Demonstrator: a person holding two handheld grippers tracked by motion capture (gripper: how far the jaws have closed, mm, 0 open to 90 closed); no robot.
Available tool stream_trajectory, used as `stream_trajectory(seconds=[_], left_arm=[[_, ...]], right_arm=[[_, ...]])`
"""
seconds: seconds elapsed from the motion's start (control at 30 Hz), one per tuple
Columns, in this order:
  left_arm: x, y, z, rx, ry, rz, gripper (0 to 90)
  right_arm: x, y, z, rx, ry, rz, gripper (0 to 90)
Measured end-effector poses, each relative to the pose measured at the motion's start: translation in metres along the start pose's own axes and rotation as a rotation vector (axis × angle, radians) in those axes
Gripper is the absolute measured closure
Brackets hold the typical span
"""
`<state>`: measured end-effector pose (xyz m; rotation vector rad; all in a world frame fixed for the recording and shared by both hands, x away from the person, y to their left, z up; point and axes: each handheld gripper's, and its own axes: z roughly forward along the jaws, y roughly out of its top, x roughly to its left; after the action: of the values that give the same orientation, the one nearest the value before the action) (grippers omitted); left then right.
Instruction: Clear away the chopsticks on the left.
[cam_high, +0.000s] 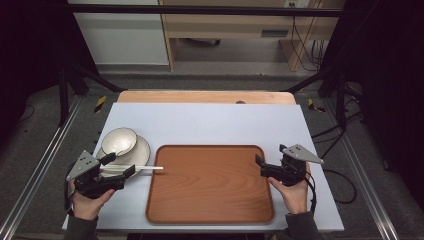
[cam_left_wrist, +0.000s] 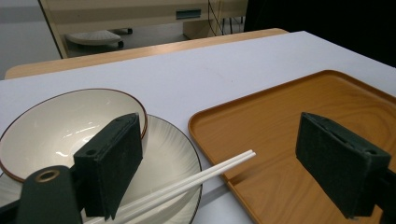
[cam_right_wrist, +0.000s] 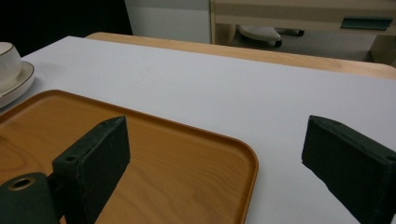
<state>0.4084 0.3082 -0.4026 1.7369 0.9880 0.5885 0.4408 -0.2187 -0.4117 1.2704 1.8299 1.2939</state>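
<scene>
At about eight o'clock on the pale grey tabletop (cam_high: 210, 120), a person's left gripper (cam_high: 119, 165) hovers with its black jaws spread wide and nothing between them, poised beside a pair of slim white chopsticks (cam_high: 136, 168). The chopsticks rest across the near rim of a ribbed white plate with a dark edge (cam_high: 143, 150), their tips reaching over the left rim of the rounded rectangular wooden tray (cam_high: 210, 184) at table centre. A cream bowl with a brown rim (cam_high: 119, 140) sits on the plate, toward its ten o'clock side.

The chopsticks' long axis runs from nine o'clock to three o'clock across the table, and in the left gripper view they (cam_left_wrist: 196, 179) pass between the jaws, closer to the left one, pointing away toward two o'clock. The left gripper is plainly the nearer; a grasp would likely need its jaws lowered to straddle the sticks across their length.

At four o'clock, the right gripper (cam_high: 261, 166) is held over the tray's right edge, jaws likewise parted and empty, well apart from the chopsticks.
</scene>
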Motion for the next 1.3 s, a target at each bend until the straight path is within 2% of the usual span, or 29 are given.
stream_trajectory(seconds=[0.1,0.17,0.37,0.47,0.6,0.67,0.73,0.8,0.97,1.1,1.3], left_arm=[[0.003,-0.003,-0.003,0.014,-0.011,0.01,14.1],[0.006,-0.006,-0.009,0.044,-0.035,0.031,13.7],[0.015,-0.013,-0.018,0.067,-0.037,0.057,14.5],[0.022,-0.019,-0.025,0.101,-0.07,0.067,15.3],[0.026,-0.023,-0.027,0.134,-0.062,0.083,17.5],[0.03,-0.026,-0.024,0.173,-0.043,0.092,20.4],[0.031,-0.028,-0.021,0.184,-0.042,0.095,22.3],[0.031,-0.031,-0.011,0.226,-0.025,0.123,23.6],[0.03,-0.035,0.007,0.265,0.003,0.171,28.3],[0.033,-0.038,0.014,0.279,0.021,0.188,32.0],[0.042,-0.039,0.019,0.276,0.032,0.186,35.4]], right_arm=[[-0.001,-0.001,0.001,0.011,-0.004,-0.006,6.4],[0.0,-0.002,0.0,0.011,0.003,0.003,6.6],[0.004,-0.002,-0.001,0.016,0.008,-0.017,7.2],[0.006,-0.003,0.0,0.023,0.021,-0.018,8.1],[0.009,-0.002,0.001,0.03,0.03,-0.019,8.2],[0.012,-0.002,0.002,0.037,0.037,-0.024,8.5],[0.013,-0.002,0.002,0.035,0.039,-0.033,8.6],[0.014,-0.002,0.004,0.04,0.039,-0.033,8.7],[0.015,-0.003,0.006,0.055,0.04,-0.042,8.8],[0.017,-0.003,0.008,0.061,0.044,-0.044,8.8],[0.017,-0.004,0.01,0.07,0.045,-0.045,8.9]])
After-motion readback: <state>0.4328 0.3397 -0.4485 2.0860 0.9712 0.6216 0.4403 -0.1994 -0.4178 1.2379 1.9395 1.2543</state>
